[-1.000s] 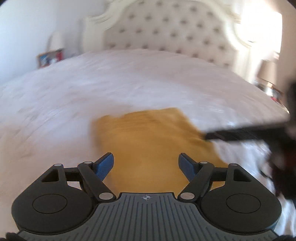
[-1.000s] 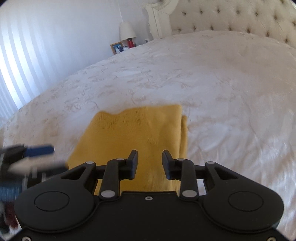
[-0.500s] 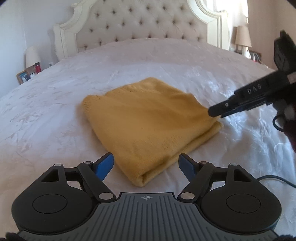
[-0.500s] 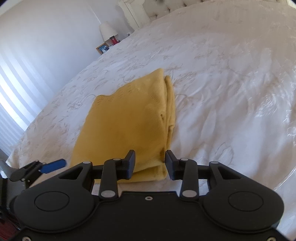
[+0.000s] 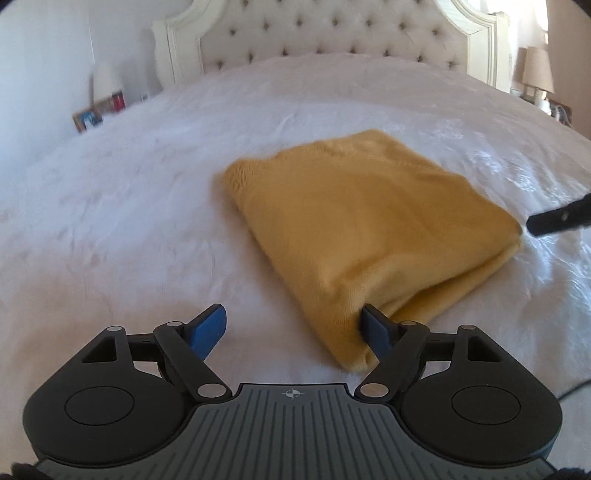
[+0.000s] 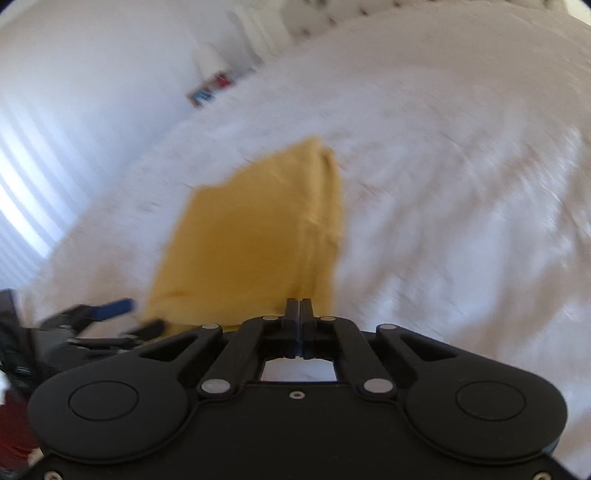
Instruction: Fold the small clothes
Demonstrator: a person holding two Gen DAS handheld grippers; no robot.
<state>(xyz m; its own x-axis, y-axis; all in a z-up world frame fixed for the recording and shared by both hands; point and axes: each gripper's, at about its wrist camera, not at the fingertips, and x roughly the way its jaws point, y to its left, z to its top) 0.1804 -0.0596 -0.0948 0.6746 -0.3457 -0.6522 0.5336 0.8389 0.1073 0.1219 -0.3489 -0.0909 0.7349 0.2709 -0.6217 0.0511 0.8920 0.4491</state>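
A folded yellow knit garment [image 5: 369,229] lies on the white bedspread [image 5: 129,221]. My left gripper [image 5: 291,328] is open and empty, its right finger [image 5: 375,328] against the garment's near corner. In the right wrist view the garment [image 6: 255,236] lies just ahead. My right gripper [image 6: 299,314] is shut with its fingers pressed together at the garment's near edge; no cloth shows between them. Its tip [image 5: 554,218] shows in the left view beside the garment's right corner. The left gripper [image 6: 103,317] shows at lower left in the right view.
A tufted cream headboard [image 5: 332,33] stands at the far end of the bed. A lamp and a picture frame [image 5: 88,118] stand at the left side, another lamp [image 5: 537,72] at the right. A dark cable [image 5: 576,387] lies on the bedspread at lower right.
My right gripper has shut from partly open. My left gripper has shifted left, so the garment now lies ahead to its right. Both views are blurred by motion.
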